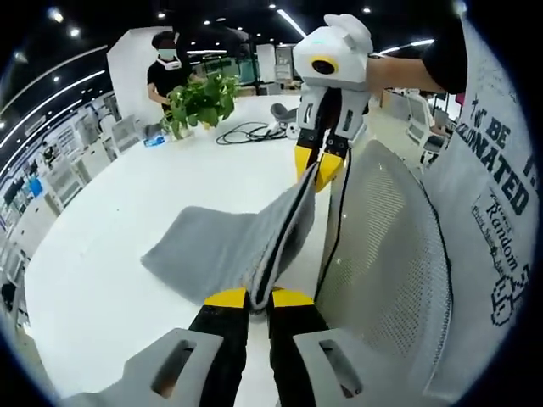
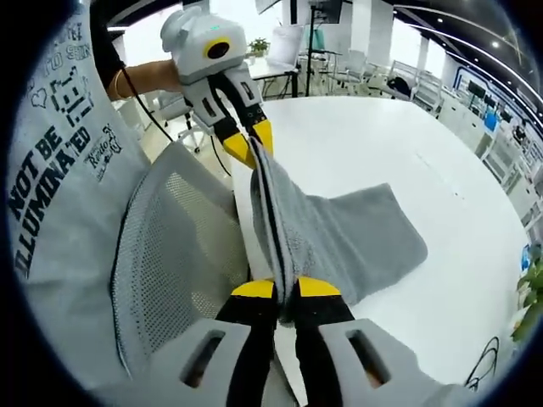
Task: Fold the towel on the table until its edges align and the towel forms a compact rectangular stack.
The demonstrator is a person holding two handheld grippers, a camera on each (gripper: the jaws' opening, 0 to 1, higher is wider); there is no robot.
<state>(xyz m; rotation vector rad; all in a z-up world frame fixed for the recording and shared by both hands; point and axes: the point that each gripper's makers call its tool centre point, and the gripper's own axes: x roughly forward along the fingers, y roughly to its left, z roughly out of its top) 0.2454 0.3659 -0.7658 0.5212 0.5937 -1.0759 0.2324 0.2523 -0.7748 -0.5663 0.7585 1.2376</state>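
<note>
Yellow-tipped jaws of the left tool [image 1: 259, 298] sit at the bottom of the left gripper view, pinched narrow on a gathered edge of the grey towel [image 1: 222, 246], and the same edge runs taut up to the right tool [image 1: 318, 170], which clamps its far end. From the right gripper view the picture mirrors this: the right tool [image 2: 286, 290] grips the towel [image 2: 356, 233] close to the lens, the doubled edge stretches away as a raised ridge, and the left tool [image 2: 252, 142] holds the other corner. Between the two tools the held edge is lifted clear of the white desk [image 1: 110, 280], while the rest of the cloth slopes down and lies spread on the desktop, near the desk's edge on the person's side. A grey mesh chair back [image 1: 386, 246] stands just beside that edge, and a person's printed shirt [image 2: 59, 161] lies beyond it. Farther off on the desk stand a leafy plant [image 1: 199, 100] and a coil of black cable [image 1: 246, 131], well apart from the towel. Judging by the layered edge, a fold is under way with both corners held. The next move likely calls for carrying the held edge across level and laying it on the opposite edge, keeping the tension even so the corners meet.
</note>
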